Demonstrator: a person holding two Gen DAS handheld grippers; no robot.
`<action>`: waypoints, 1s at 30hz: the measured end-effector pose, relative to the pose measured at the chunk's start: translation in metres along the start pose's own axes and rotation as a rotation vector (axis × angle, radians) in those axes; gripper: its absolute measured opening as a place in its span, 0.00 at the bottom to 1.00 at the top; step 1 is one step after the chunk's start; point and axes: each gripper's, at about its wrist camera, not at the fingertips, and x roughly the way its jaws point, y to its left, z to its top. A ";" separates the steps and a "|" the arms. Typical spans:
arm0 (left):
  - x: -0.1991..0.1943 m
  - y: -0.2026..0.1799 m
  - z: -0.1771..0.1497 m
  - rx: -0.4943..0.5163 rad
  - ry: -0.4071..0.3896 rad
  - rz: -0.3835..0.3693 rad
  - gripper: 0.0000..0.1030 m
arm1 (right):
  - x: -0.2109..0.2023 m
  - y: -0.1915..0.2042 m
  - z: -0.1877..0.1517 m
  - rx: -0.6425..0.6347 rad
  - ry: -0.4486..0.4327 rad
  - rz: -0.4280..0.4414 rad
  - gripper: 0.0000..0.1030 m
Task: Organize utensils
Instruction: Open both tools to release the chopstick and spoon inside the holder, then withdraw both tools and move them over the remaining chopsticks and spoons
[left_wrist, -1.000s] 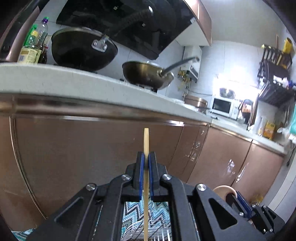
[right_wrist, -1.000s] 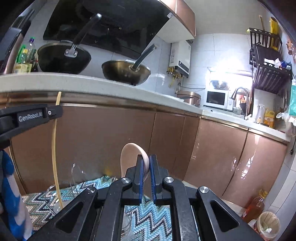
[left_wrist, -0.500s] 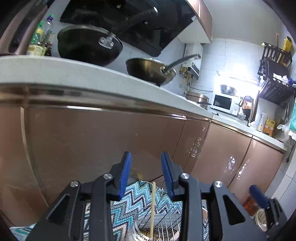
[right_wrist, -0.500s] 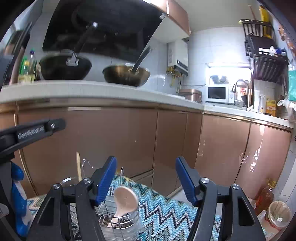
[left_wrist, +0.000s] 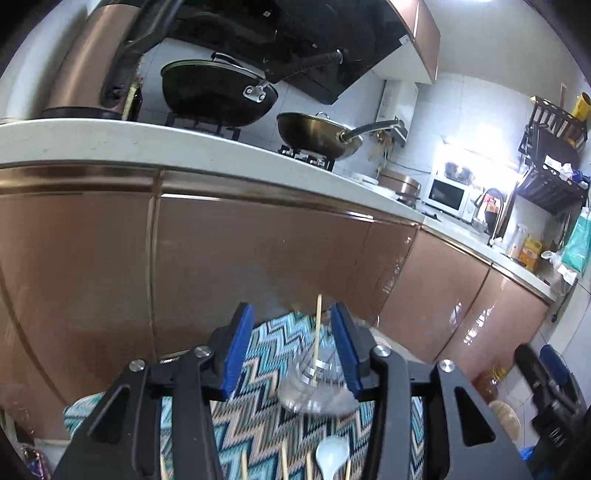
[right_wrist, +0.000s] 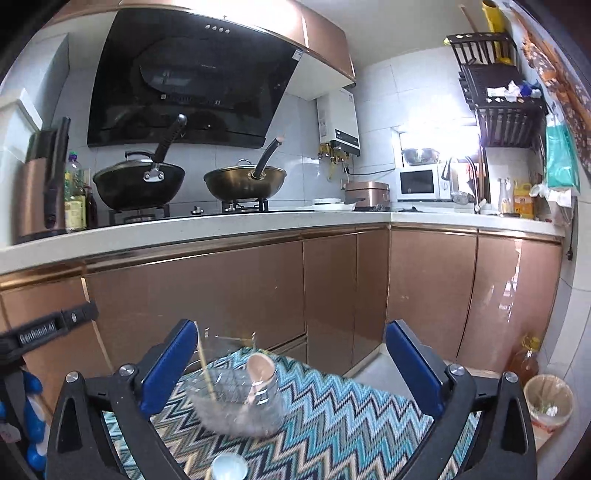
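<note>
A clear utensil holder with a wire rack stands on the zigzag cloth; it also shows in the right wrist view. A wooden chopstick stands upright in it, seen too in the right wrist view. A pink spoon stands in it beside the chopstick. My left gripper is open and empty, above and behind the holder. My right gripper is wide open and empty, also behind the holder. A white spoon and several chopsticks lie on the cloth near me.
Copper cabinet fronts rise just behind the cloth, under a white counter with two woks. A bin and an oil bottle stand on the floor at right.
Both grippers opened and let go: the chopstick and the pink spoon dropped into the holder. Both grippers then pulled back and up from it.
</note>
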 end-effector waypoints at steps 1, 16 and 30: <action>-0.007 0.002 -0.002 0.001 0.000 0.001 0.46 | -0.006 0.000 0.002 0.007 0.000 0.003 1.00; -0.106 0.026 0.003 -0.027 -0.054 -0.025 0.52 | -0.106 0.002 0.022 0.036 -0.077 0.034 1.00; -0.127 0.062 -0.002 -0.082 0.002 -0.005 0.54 | -0.133 -0.010 0.010 0.060 -0.029 0.033 1.00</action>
